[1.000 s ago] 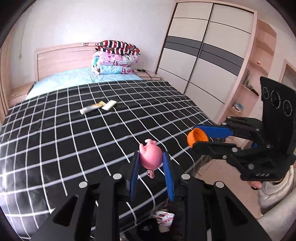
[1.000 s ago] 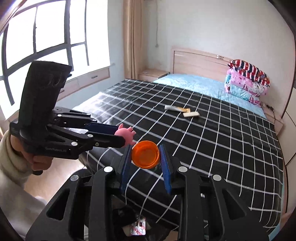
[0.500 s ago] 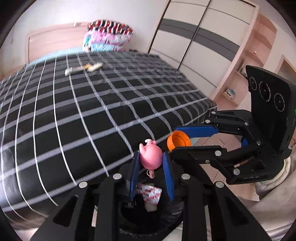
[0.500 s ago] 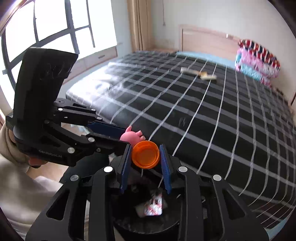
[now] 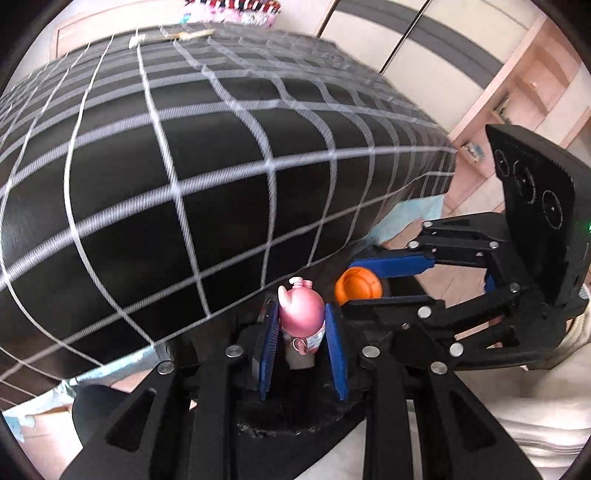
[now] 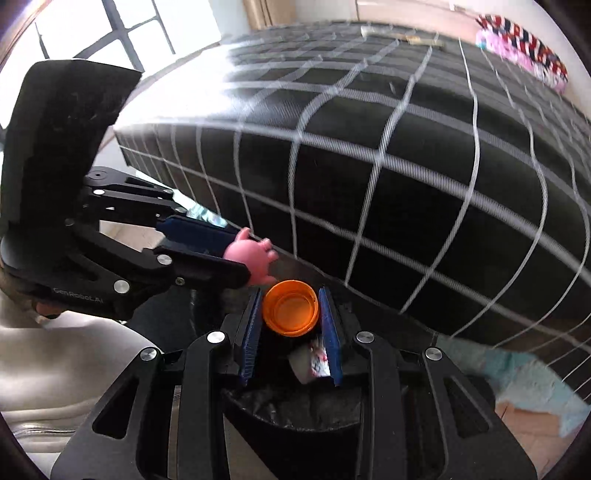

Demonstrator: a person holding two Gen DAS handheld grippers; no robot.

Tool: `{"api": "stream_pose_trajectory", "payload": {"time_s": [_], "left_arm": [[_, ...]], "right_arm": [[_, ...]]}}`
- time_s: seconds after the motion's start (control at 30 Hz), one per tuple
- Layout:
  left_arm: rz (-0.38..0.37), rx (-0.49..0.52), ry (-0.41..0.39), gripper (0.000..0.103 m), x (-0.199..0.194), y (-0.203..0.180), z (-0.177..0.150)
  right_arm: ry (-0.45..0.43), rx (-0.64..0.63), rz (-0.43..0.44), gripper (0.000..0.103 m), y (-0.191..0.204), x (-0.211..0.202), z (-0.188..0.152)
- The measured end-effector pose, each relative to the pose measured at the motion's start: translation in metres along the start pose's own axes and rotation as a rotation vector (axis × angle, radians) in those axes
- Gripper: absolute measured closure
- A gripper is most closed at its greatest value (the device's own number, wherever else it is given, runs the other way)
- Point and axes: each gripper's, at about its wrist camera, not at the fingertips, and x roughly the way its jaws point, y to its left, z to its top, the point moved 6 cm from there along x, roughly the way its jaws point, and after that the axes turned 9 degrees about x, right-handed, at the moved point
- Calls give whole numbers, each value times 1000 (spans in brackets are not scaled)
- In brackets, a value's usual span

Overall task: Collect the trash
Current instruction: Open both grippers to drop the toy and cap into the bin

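My left gripper (image 5: 300, 319) is shut on a small pink pig toy (image 5: 301, 308), seen also in the right wrist view as the pig toy (image 6: 248, 255). My right gripper (image 6: 290, 308) is shut on an orange bottle cap (image 6: 290, 308); the same cap (image 5: 357, 286) shows in the left wrist view. Both grippers point steeply down, side by side, over a black-lined trash bin (image 6: 295, 410) at the foot of the bed. A white and pink wrapper (image 6: 314, 363) lies inside the bin.
The bed with its black, white-checked cover (image 5: 184, 166) fills the space just behind the bin. Two tube-like items (image 5: 173, 36) lie far up the bed. A wardrobe (image 5: 388, 33) and shelves stand on the right. A person's light sleeve (image 6: 74, 362) is at the left.
Both grippers have dropped down together from above the bed's edge and tipped downward. The bin with the wrapper has come under them. Each still grips its item.
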Motion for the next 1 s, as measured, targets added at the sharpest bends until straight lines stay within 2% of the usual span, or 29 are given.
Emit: {"api": "stream_pose_trajectory", "payload": {"time_s": [0.17,0.4,0.43,0.47,0.57,0.63,1.0], "left_arm": [[8,-32,37,78,13,7,-14],[11,-56,67,78,20,13,-16],[8,-59,66,78,20,13,-16],[8,-61,66,78,20,12,-15],[6,-70,72,74,19,13,-13],[0,-77,60,71,16,14,-11],[23,-54,-13,71,-23,10,6]], "right_arm": [[31,23,-27,72,-11,13,-6],[39,52,-30,72,-16,18,-3],[37,50,-32,66,-17,20,0],[28,51,-33,56,-16,19,2],[14,49,-34,53,-20,16,6],[11,51,-37,53,-21,15,8],[-43,39,-43,53,-23,-13,21]]}}
